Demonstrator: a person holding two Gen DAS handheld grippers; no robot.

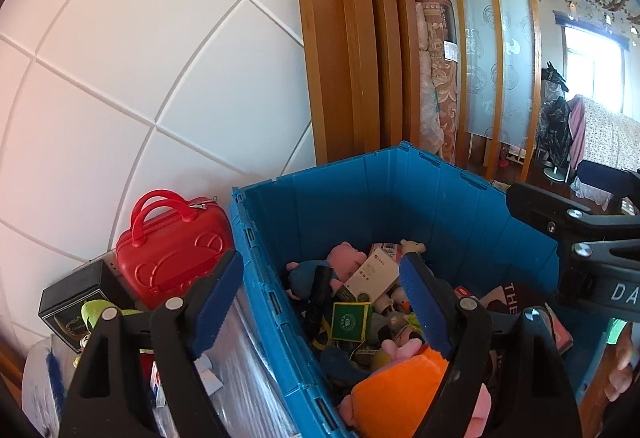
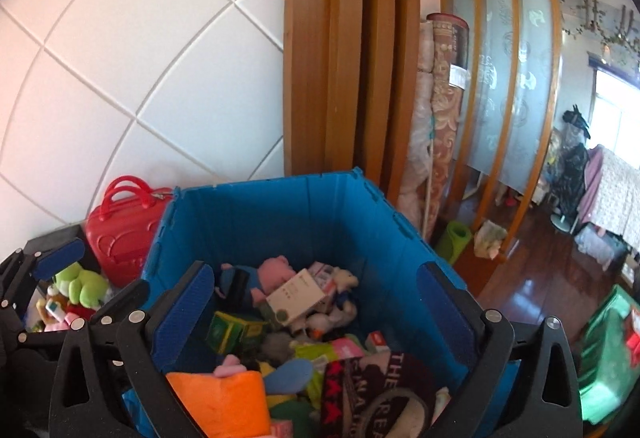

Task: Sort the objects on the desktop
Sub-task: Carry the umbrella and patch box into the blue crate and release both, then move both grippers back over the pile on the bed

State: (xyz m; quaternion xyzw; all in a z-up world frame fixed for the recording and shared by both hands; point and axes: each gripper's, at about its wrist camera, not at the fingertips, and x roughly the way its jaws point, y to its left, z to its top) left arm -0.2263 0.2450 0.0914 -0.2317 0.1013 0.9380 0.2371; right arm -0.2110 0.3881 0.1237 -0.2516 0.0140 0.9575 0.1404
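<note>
A blue plastic crate [image 1: 472, 213] [image 2: 256, 222] holds several jumbled things: a pink plush pig [image 1: 346, 258] [image 2: 276, 268], a white carton [image 1: 370, 276] [image 2: 296, 296], a green box [image 1: 351, 321] [image 2: 224, 332] and an orange plush [image 1: 400, 394] [image 2: 218, 398]. My left gripper [image 1: 322, 306] is open and empty, straddling the crate's left wall. My right gripper [image 2: 320, 312] is open and empty above the crate's contents. The right gripper also shows at the right edge of the left wrist view [image 1: 580, 238].
A red mini suitcase [image 1: 172, 258] [image 2: 120, 234] and a black box [image 1: 76, 298] stand left of the crate against the white tiled wall. A green plush frog [image 2: 82, 286] lies beside them. Wooden slats [image 1: 348, 57], rolled rugs and a green bag [image 2: 608, 354] are to the right.
</note>
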